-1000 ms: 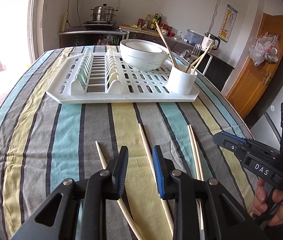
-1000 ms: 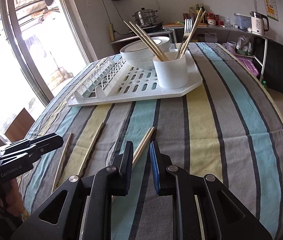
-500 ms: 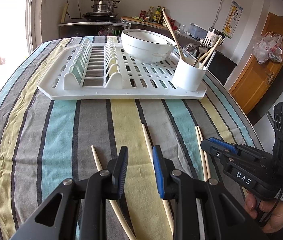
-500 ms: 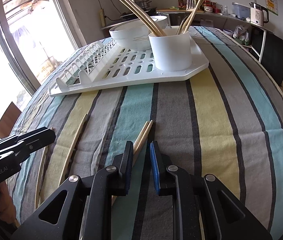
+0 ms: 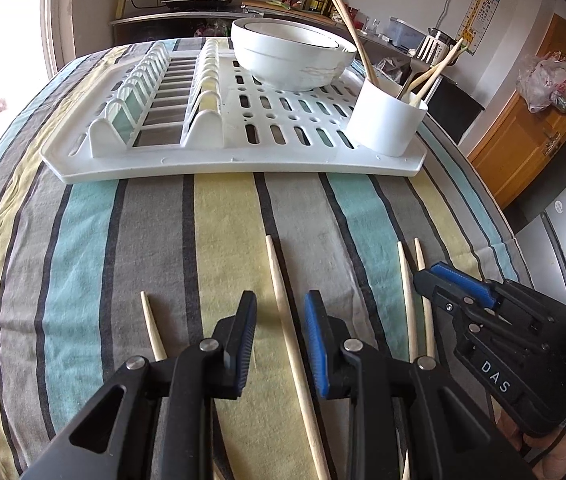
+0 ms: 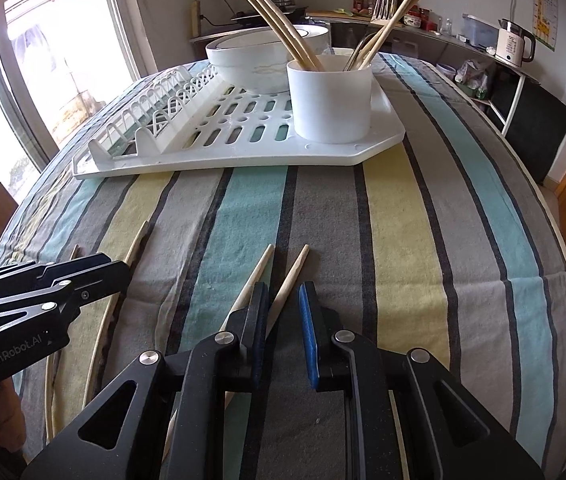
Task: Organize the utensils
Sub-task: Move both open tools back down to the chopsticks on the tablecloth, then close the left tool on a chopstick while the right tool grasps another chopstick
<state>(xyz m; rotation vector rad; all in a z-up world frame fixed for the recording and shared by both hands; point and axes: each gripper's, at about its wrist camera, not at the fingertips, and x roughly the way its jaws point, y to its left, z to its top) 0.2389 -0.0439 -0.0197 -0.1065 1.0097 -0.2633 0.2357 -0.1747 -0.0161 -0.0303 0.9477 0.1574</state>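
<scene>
Several wooden chopsticks lie loose on the striped tablecloth. My left gripper (image 5: 279,322) is open, low over the cloth, with one chopstick (image 5: 283,312) lying between its fingers. A pair of chopsticks (image 5: 413,300) lies to its right, under my right gripper (image 5: 423,276). In the right wrist view my right gripper (image 6: 283,308) is open around one chopstick (image 6: 293,276) of that pair; the other (image 6: 251,284) lies just left of the fingers. A white utensil cup (image 6: 331,98) holding chopsticks and forks stands on the white drying rack (image 6: 203,152).
White bowls (image 5: 291,52) sit stacked on the rack behind the cup. Another chopstick (image 5: 151,328) lies left of my left gripper. The table edge drops off at the right (image 6: 563,264). A kitchen counter with pots and bottles stands beyond the table.
Both grippers have moved forward and lower toward the chopsticks. The pair by my right gripper has spread slightly, with one stick now between its fingers.
</scene>
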